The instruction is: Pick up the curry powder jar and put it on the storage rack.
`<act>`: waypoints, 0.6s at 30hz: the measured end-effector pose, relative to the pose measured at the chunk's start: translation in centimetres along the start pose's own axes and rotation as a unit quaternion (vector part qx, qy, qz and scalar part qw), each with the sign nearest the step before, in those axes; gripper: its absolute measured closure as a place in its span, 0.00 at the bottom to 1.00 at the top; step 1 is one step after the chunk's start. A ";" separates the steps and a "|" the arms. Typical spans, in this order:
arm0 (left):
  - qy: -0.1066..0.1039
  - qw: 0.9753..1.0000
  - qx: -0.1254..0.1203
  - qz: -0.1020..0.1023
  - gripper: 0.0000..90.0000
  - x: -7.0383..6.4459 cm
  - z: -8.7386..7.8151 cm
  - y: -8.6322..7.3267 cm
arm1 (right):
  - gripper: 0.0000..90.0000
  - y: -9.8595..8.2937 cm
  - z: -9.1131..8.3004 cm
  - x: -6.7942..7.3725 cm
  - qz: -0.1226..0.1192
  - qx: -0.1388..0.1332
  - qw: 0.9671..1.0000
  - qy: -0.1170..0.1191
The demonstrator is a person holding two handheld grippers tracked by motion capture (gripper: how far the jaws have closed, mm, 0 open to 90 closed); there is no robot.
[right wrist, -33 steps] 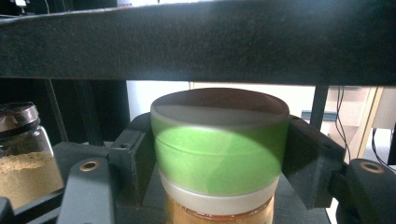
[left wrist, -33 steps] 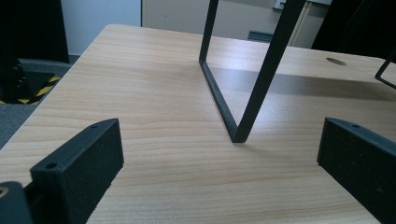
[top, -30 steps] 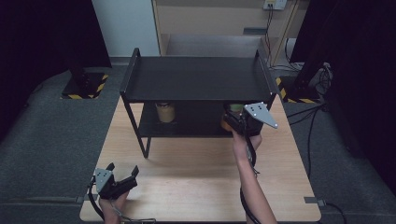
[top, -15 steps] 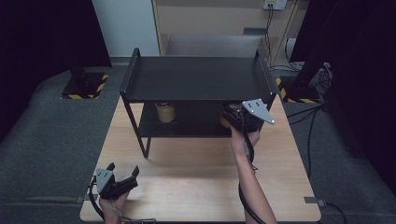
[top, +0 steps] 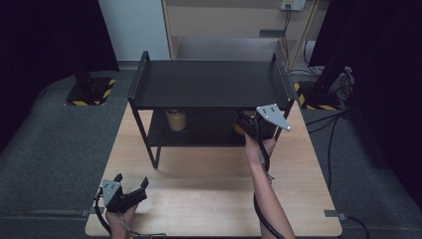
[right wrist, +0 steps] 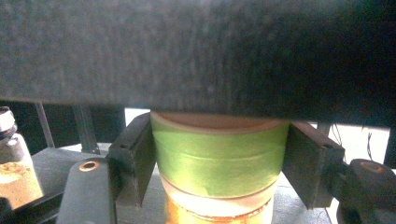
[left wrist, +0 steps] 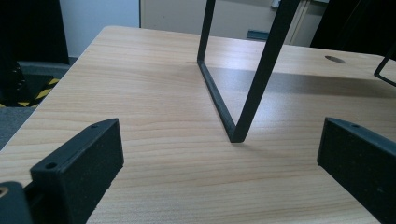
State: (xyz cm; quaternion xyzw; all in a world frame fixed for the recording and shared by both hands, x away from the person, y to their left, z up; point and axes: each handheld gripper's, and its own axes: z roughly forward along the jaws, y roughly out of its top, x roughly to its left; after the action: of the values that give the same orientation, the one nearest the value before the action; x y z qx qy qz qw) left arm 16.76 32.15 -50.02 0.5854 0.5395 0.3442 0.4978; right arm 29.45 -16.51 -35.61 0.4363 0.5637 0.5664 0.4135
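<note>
Green-labelled round jar (right wrist: 218,161), pale lid on top, sits squarely between the jaws of the right gripper (right wrist: 218,163), and both black pads press its sides: a firm grasp. From above, the right gripper (top: 249,127) reaches in at the right end of the black two-tier metal shelf rack (top: 209,82), with the jar on or just over the lower tier; I cannot tell whether its base touches. The dark underside of the upper tier hangs right above the lid in the right gripper view. Off to the left on that lower tier stands a small glass jar of tan powder (top: 176,119), well apart from the held one; it shows again at the left edge (right wrist: 14,179).

Down at the near left corner of the light wooden table (top: 209,199), the left gripper (top: 130,188) rests low, jaws spread wide and holding nothing. Its own view looks along the tabletop at the rack's black leg frame (left wrist: 233,126) just ahead.
</note>
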 end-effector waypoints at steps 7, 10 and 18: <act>0.002 1.000 0.000 0.002 0.00 -0.1 0.0 0.0 | 0.37 -0.1 -0.1 0.0 0.000 -0.001 1.000 0.000; 0.002 1.000 0.000 0.002 0.00 -0.1 0.0 0.0 | 0.37 -0.1 -0.1 0.1 0.000 -0.001 1.000 -0.001; 0.001 1.000 0.001 0.002 0.00 -0.1 0.0 0.0 | 0.31 -0.2 -0.4 0.6 -0.011 -0.003 1.000 -0.009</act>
State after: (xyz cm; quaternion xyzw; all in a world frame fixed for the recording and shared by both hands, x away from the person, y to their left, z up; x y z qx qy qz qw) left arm 16.77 32.07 -49.98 0.5867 0.5389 0.3451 0.4963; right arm 28.92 -16.08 -35.76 0.4337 0.5631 0.5598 0.4260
